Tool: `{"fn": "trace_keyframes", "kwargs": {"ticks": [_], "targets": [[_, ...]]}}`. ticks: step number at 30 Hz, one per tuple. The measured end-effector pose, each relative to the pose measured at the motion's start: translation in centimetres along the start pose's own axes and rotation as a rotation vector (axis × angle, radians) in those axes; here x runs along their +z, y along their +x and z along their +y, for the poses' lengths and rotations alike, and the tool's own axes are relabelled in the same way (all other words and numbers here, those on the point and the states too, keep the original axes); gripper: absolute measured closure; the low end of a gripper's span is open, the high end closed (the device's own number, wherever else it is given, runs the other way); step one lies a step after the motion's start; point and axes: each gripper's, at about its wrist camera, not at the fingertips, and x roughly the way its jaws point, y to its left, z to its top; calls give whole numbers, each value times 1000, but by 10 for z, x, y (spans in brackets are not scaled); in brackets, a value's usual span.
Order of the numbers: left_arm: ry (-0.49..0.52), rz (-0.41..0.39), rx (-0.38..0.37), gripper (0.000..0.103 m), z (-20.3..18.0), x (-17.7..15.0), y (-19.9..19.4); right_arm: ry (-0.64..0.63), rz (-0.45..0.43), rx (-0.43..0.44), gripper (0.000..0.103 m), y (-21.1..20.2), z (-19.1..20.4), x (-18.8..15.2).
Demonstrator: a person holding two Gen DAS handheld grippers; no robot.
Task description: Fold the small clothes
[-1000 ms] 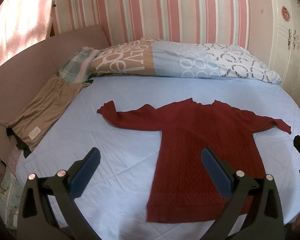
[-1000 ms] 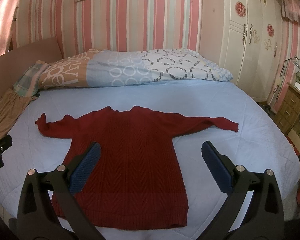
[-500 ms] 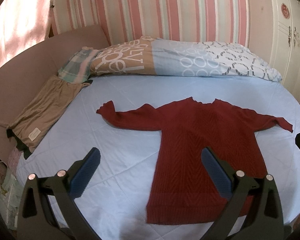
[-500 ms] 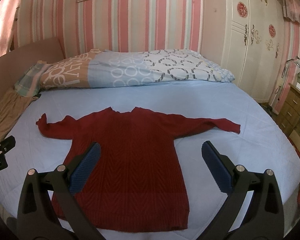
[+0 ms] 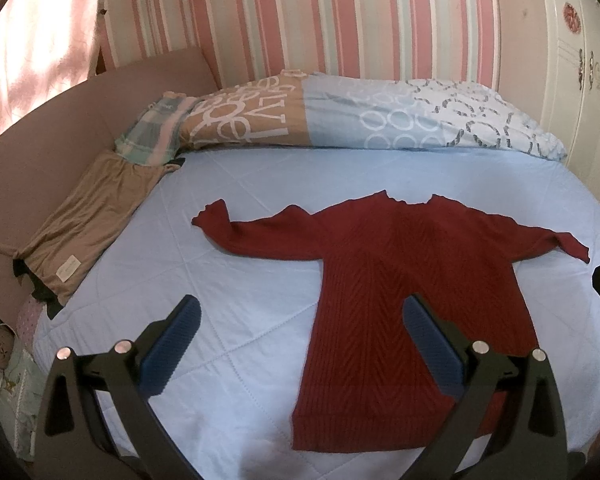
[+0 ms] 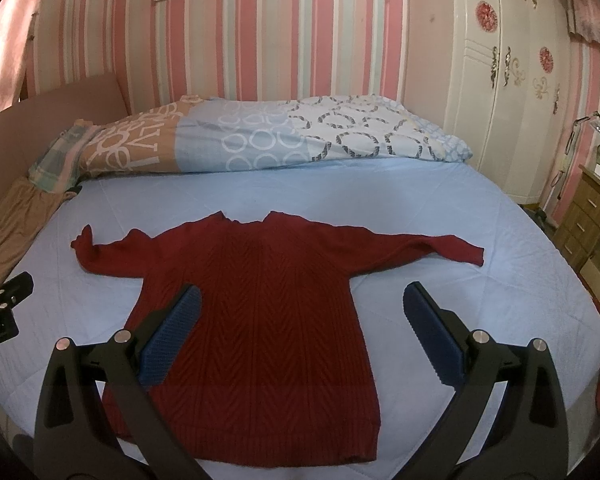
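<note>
My left gripper hangs released above the near part of the bed, its 2 blue pads spread wide with nothing between them; one pad sits over bare sheet, the other over the sweater's body. My right gripper is equally spread and grasps nothing, its left pad over the sweater's lower body and its right pad over bare sheet. At the edge of each view I see a bit of the other gripper's black frame.

The red sweater lies flat on the light blue sheet, hem toward me, collar toward the pillows, both sleeves stretched out sideways. The left cuff curls up slightly; the right sleeve runs straight out.

Beyond it, a long patterned pillow lies across the head of the bed. A tan garment rests along the left edge of the bed, beside a checked cloth. A white wardrobe stands on the right against the striped wall.
</note>
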Motion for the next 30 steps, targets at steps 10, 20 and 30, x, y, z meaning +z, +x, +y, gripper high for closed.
{"fn": "trace_keyframes", "kwargs": {"ticks": [10,20,30], "targets": [[12,15,18,2,-3,0,11,-4,17,19,3,16,0,-4],[60,24,-19,2,-40,23,55,-13,3,-6,3,66,-57,10],[158,-2,-83,2,-139,64,129,59,27,-102,3,150,-169,21]]}}
